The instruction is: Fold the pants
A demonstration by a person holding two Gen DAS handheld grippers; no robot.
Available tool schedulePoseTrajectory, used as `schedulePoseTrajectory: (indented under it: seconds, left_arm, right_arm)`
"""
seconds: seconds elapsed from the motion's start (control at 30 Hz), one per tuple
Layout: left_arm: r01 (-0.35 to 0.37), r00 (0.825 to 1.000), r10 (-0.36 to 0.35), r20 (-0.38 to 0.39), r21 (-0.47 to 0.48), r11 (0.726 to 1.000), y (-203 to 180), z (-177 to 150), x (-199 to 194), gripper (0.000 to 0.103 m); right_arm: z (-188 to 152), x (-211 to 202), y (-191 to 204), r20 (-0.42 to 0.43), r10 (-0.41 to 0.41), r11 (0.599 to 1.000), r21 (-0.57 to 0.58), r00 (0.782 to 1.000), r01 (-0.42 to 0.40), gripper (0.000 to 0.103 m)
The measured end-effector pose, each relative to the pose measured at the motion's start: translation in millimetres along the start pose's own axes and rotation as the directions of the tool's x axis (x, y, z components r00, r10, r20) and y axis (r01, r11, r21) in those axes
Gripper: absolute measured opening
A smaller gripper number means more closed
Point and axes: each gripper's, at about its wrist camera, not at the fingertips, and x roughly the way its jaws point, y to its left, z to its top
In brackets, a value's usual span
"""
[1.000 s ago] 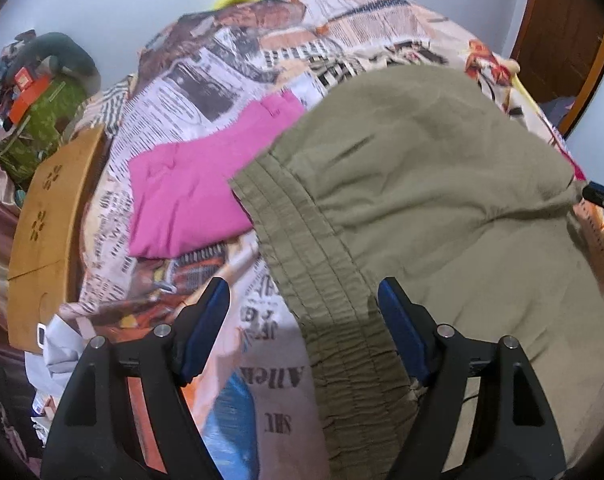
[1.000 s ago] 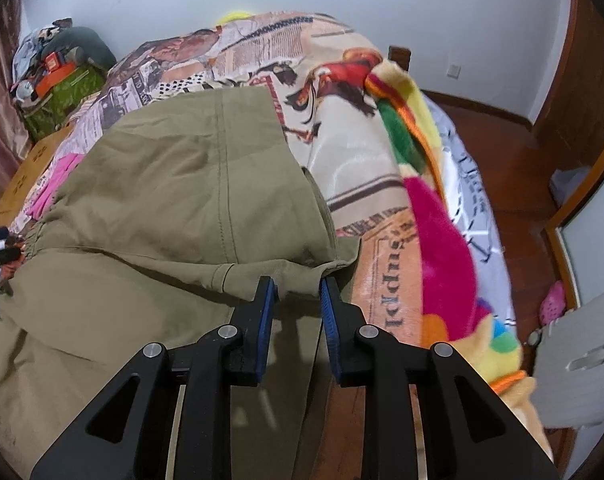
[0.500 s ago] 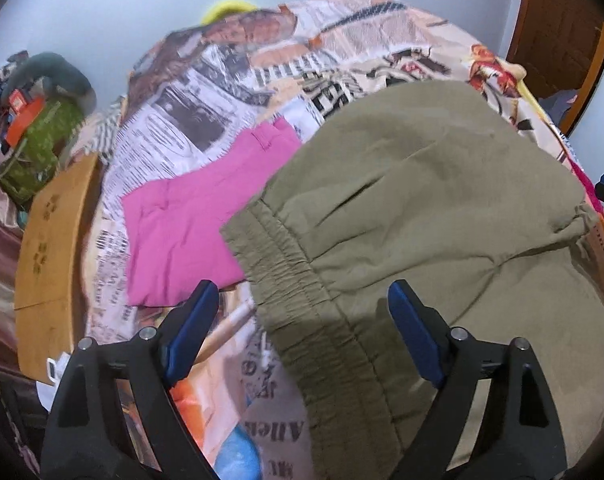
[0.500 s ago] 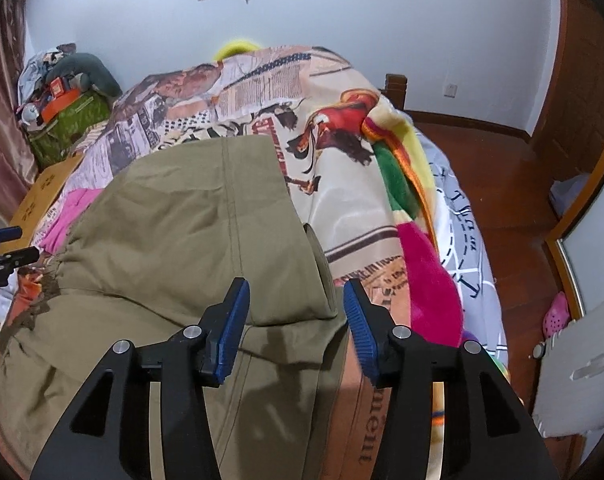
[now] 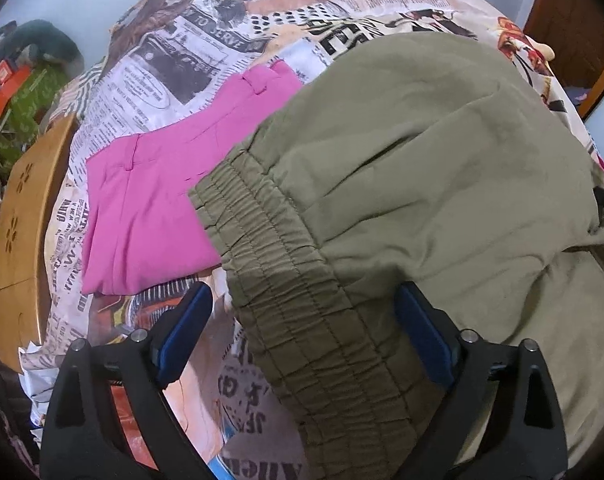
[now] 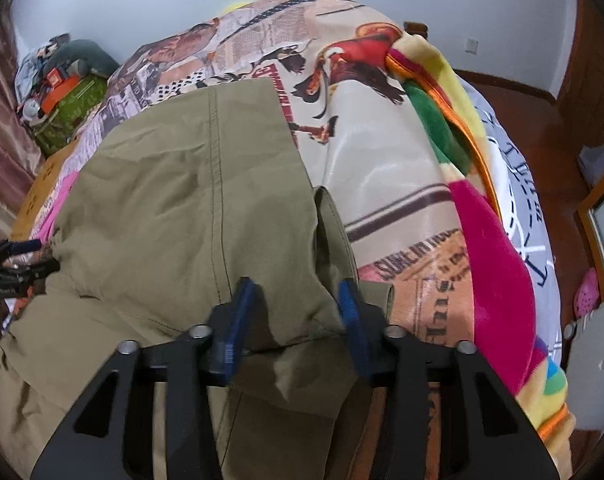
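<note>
Left gripper (image 5: 302, 320) just spread wide over the olive pants (image 5: 422, 152); right gripper (image 6: 296, 312) was narrowing, pads still clear of the hem fold between them.

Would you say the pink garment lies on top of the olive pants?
No, the olive pants overlap the edge of the pink garment, which lies underneath.

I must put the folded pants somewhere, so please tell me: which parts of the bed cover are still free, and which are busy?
Free: the newspaper-print bed cover beyond the pink garment and the khaki pants, toward the wall; also the strip between the pants' right edge and the colourful blanket. Crowded: the near part, where pants and both grippers are, and the left edge by the wooden board.
</note>
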Motion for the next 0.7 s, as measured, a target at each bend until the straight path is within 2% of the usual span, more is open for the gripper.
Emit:
schedulePoseTrajectory:
  seconds: [0.03,0.27,0.37,0.6,0.7]
  left_arm:
    - [-0.009,1.000,0.009,0.010,-0.005,1.000,0.1,-1.4,0.2,0.095]
    - [-0.082,0.995,0.082,0.064,0.004,0.997,-1.7,-8.8,-3.7,0.090]
    - [-0.091,0.994,0.091,0.062,-0.005,0.996,3.4,-9.0,0.4,0.090]
    - [-0.040,0.998,0.043,0.045,-0.054,0.998,13.9,-9.8,8.6,0.091]
    - [-0.069,0.996,0.071,0.052,-0.027,0.997,10.8,-8.6,9.8,0.097]
  right_arm:
    - [-0.7,0.3,0.5,0.000,0.004,1.000,-0.005,1.000,-0.004,0.021]
    - [-6.8,3.0,7.0,0.040,-0.044,0.998,-0.049,0.998,0.046,0.012]
    - [-4.2,3.5,5.8,0.043,-0.057,0.997,-0.041,0.997,0.059,0.011]
    - [-2.2,10.3,6.3,0.038,-0.089,0.995,-0.033,0.995,0.091,0.011]
    - [-0.5,11.7,5.5,0.019,-0.091,0.995,-0.033,0.996,0.091,0.011]
